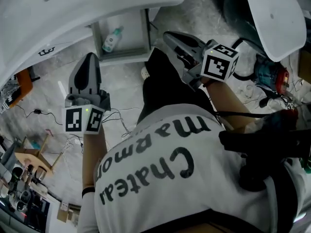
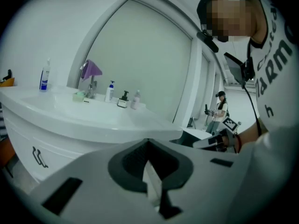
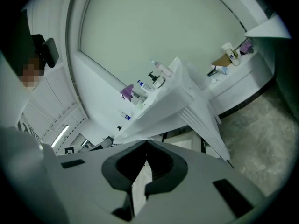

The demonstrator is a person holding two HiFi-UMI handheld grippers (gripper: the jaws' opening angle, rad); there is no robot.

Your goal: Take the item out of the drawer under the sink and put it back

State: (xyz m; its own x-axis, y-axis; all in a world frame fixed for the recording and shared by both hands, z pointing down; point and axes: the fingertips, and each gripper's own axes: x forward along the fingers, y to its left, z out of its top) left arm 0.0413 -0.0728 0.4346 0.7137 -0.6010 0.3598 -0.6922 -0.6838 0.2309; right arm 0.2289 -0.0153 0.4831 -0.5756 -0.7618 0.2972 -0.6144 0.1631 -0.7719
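Two grippers: left gripper (image 1: 90, 62), right gripper (image 1: 170, 37), jaws of both closed, nothing between. One bottle (image 1: 112, 39) lying in one open drawer (image 1: 145, 30) under sink (image 1: 97, 4). Readable on shirt (image 1: 160, 178): "Chateau", "Marmon".

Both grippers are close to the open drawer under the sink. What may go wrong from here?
The left gripper and right gripper are both shut; either must open before it reaches the bottle, or it may only push it.
The bottle seems to lie on its side in the drawer, so it may roll.
The sink rim overhangs the drawer; a gripper might knock it.
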